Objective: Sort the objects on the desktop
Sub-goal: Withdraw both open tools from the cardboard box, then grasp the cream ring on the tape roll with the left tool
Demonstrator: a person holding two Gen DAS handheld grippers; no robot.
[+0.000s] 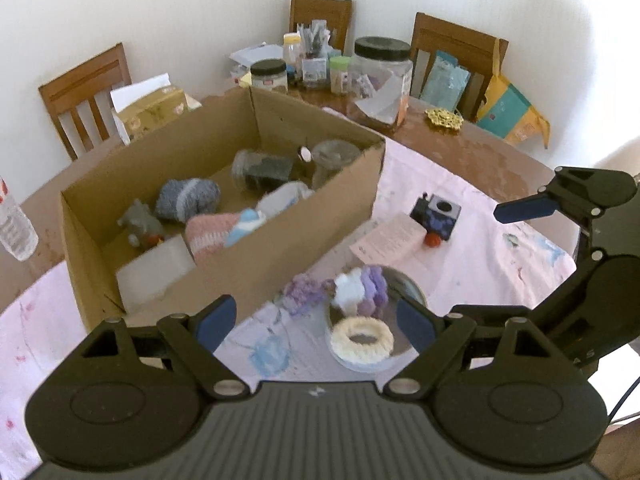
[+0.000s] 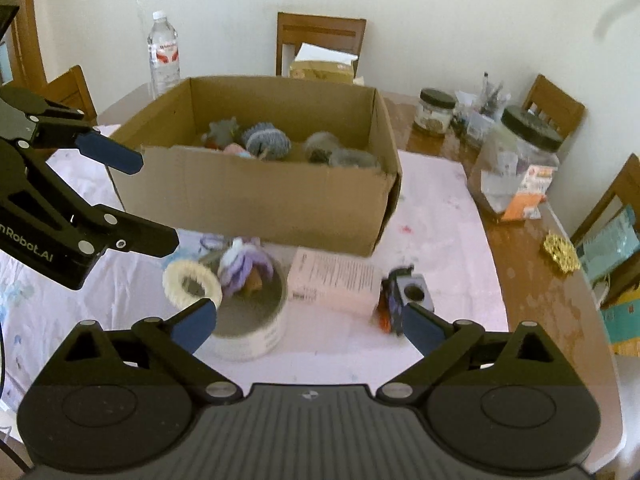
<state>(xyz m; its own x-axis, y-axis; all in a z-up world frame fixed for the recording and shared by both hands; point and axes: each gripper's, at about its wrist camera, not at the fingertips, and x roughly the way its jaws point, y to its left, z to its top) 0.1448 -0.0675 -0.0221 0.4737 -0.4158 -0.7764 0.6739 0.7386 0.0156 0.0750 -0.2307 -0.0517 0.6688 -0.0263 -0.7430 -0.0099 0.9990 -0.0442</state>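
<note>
A cardboard box [image 1: 304,220] [image 2: 256,200] on the pink cloth holds knitted items, a grey toy and jars. In front of it stands a round tin [image 1: 372,356] [image 2: 256,336] with a cream knitted ring [image 1: 363,337] [image 2: 191,283] and purple-white knitted pieces [image 1: 362,290] [image 2: 244,266]. A pink booklet [image 1: 388,240] [image 2: 334,280] and a small dark block toy [image 1: 436,216] [image 2: 404,296] lie to the right. My left gripper [image 1: 316,320] is open and empty above the tin. My right gripper [image 2: 310,322] is open and empty, near the tin and block toy.
A water bottle [image 2: 163,54] stands behind the box. Jars [image 2: 516,160], papers and a gold trinket [image 2: 560,254] crowd the back right of the wooden table [image 1: 500,152]. Wooden chairs [image 1: 86,96] surround it. A tissue box [image 1: 154,110] sits behind the cardboard box.
</note>
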